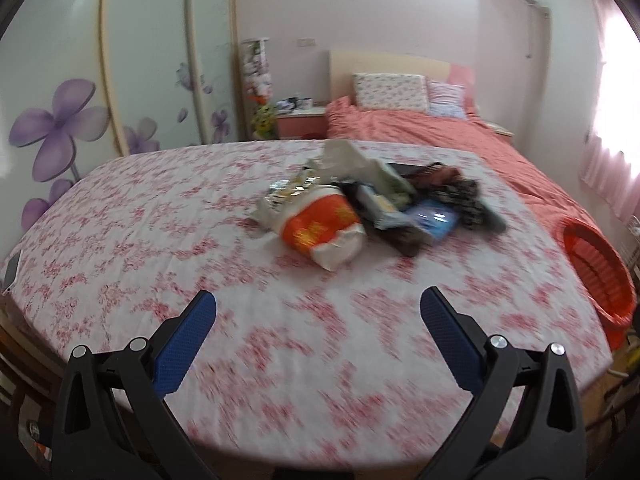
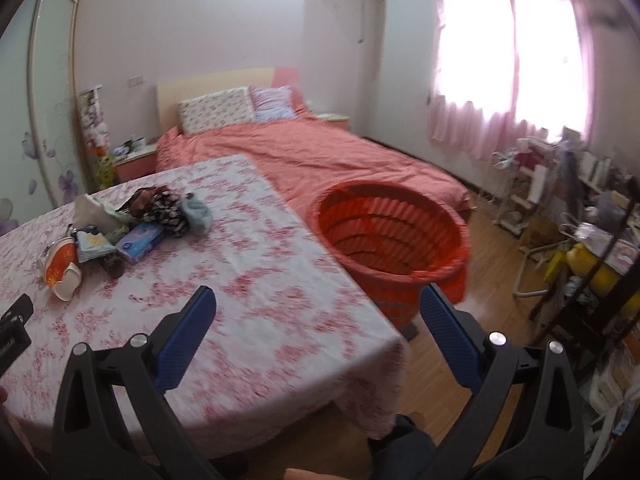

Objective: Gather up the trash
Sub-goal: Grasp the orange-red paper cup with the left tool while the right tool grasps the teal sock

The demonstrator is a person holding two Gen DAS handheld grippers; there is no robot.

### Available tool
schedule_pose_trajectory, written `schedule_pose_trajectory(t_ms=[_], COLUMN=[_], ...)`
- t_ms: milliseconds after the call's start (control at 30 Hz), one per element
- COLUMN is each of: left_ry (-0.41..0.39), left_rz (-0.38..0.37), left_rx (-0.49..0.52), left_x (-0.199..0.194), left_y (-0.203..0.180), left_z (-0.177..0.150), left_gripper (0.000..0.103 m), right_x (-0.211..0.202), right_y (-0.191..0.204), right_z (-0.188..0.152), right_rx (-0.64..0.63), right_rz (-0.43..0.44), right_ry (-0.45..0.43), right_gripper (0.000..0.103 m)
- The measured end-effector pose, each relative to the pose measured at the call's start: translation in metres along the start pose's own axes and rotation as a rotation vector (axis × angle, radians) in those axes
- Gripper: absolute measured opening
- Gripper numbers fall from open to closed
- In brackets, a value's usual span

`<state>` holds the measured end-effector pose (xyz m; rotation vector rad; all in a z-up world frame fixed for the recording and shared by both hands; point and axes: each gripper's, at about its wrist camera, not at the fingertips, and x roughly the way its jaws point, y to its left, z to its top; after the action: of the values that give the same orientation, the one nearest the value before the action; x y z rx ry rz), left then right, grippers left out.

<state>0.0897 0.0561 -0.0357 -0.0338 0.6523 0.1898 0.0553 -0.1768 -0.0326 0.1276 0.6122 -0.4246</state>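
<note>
Orange-and-white packaging [image 1: 324,232] is heaped with a blue packet [image 1: 434,220] and dark wrappers [image 1: 464,196] near the table's far right part, on a pink floral tablecloth [image 1: 200,240]. An orange basket [image 2: 394,236] is set on the floor just beside the table's right edge. Both the left gripper [image 1: 318,306] and right gripper [image 2: 318,306] are held wide apart, nothing gripped, above the table's near edge.

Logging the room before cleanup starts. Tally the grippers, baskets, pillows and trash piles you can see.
Grippers: 2, the left gripper and the right gripper, both open and empty.
Baskets: 1, the orange basket on the floor beside the table.
Pillows: 2, the floral pillow and the striped pillow.
Trash piles: 1, the trash pile on the table.
Total: 6.
</note>
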Motion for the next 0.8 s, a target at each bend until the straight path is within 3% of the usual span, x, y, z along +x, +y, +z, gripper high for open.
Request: schedule_pose_trajectory(t_ms=[333,500,800], left_ry=[0.050,0.062,0.110], left_rz=[-0.016,-0.024,-0.035], left_rx=[-0.021,-0.017,-0.022], left_x=[0.064,0.085,0.109], left_y=[0.008,0.003,-0.003], left_z=[0.033,0.040,0.043], left_gripper=[0.101,0.101,0.101], right_x=[0.086,0.146,0.226], right_y=[0.059,0.085,0.126], right_z=[0.043,0.067,0.077], right_rx=[-0.072,-0.057,-0.068], right_rz=[0.162,0.275,0.334], right_ry=[0.030,0.107,0.277], right_gripper=[0.097,0.078,0.053])
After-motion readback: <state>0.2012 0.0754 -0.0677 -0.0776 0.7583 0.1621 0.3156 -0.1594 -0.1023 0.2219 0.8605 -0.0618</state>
